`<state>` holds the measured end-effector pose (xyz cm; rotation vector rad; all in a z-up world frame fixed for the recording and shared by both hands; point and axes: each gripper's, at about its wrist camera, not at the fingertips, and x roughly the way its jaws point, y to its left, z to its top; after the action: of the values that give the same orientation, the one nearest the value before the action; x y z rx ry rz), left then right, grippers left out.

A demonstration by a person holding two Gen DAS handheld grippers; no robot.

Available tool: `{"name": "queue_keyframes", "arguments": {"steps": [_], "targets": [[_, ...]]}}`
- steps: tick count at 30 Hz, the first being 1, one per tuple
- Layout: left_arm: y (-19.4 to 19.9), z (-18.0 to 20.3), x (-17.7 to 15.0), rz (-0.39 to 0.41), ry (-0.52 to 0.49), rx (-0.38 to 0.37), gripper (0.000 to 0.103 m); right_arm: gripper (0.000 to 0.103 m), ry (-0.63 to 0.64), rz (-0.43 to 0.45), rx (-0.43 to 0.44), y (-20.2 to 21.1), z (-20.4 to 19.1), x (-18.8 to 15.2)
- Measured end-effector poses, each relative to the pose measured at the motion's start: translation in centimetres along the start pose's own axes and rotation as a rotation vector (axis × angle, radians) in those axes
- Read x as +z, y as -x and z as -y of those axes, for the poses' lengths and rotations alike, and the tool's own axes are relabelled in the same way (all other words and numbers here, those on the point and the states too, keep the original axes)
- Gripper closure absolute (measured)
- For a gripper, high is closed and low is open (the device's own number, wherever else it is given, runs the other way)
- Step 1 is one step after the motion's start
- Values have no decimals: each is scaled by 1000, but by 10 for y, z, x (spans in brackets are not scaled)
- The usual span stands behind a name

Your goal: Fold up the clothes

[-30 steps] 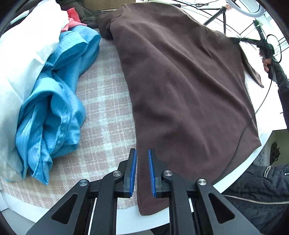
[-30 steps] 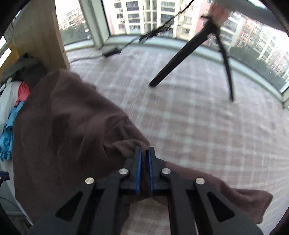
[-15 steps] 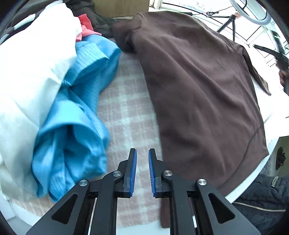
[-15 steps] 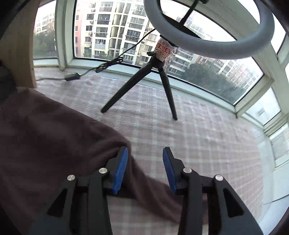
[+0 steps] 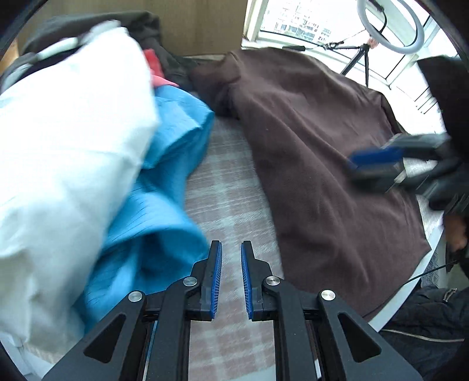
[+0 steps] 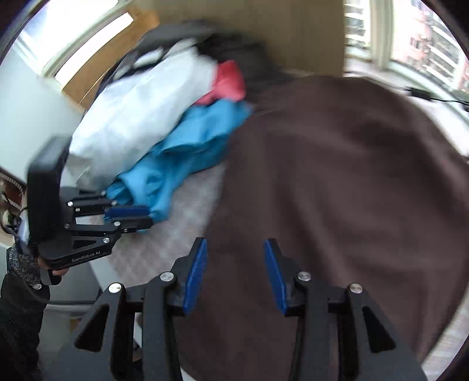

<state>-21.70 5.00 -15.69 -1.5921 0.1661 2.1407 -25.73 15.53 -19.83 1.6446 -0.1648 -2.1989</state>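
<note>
The table (image 5: 231, 205), covered with a checked cloth, carried all the clothes. The brown garment (image 5: 316, 164) lay spread flat over its right part and reached the near edge. On the left was a pile: a white cloth (image 5: 67, 152) on top, a blue garment (image 5: 170, 175) under it and beside the brown one, with a strip of bare table between them, and a small red piece (image 6: 228, 82) at the back. A ring light (image 5: 390, 26) on a tripod stood by the window.

The right gripper (image 6: 234, 272) hovered over the brown garment, its jaws wide apart and holding nothing. The left gripper (image 5: 231, 278) was over the bare strip, next to the blue garment, its jaws only a little apart and empty.
</note>
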Motion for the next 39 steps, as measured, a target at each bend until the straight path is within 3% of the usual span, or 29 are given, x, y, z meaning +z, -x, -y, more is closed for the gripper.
{"name": "queue_keyframes", "arguments": {"steps": [4, 7, 8, 10, 11, 13, 16, 18, 20, 22, 23, 26, 30, 34, 35, 36, 37, 39], "targets": [[16, -17, -5, 21, -23, -16, 90, 63, 99, -108, -213, -57, -38, -1], [19, -24, -7, 30, -44, -51, 90, 63, 139, -140, -293, -77, -45, -5], [18, -25, -6, 32, -52, -63, 90, 63, 161, -135, -299, -80, -46, -6], [15, -24, -1, 30, -76, -92, 90, 76, 164, -118, -286, -77, -41, -7], [11, -21, 2, 24, -93, -105, 90, 94, 144, -113, -275, -73, -35, -6], [0, -16, 10, 10, -126, -129, 90, 97, 54, -94, -187, -59, -17, -4], [-9, -10, 20, -3, -161, -154, 90, 101, -35, -28, -229, -32, 6, -4], [-16, -7, 27, -15, -177, -173, 90, 101, -153, 4, -144, -11, 29, -7], [-23, -3, 33, -29, -200, -173, 90, 101, -217, 39, -170, 6, 39, -10], [-21, -4, 34, -29, -206, -185, 90, 99, -244, 47, -183, 11, 32, -6], [-19, -7, 34, -24, -201, -183, 90, 93, -258, 32, -160, 8, 27, -5], [-9, -18, 32, -9, -184, -174, 90, 59, -230, -26, -98, -16, 1, -6], [-2, -27, 24, -10, -174, -162, 90, 58, -117, -133, -131, -65, -39, -11], [1, -30, 19, -3, -176, -170, 90, 58, 43, -145, -309, -96, -67, -16], [1, -29, 18, -1, -176, -178, 90, 61, 84, -138, -328, -97, -71, -17], [0, -28, 17, 0, -175, -186, 90, 83, 106, -131, -354, -96, -72, -18], [-2, -26, 17, -3, -181, -194, 90, 93, 97, -125, -346, -92, -68, -17], [-7, -20, 16, -10, -196, -210, 90, 94, -49, -86, -186, -73, -43, -14]]}}
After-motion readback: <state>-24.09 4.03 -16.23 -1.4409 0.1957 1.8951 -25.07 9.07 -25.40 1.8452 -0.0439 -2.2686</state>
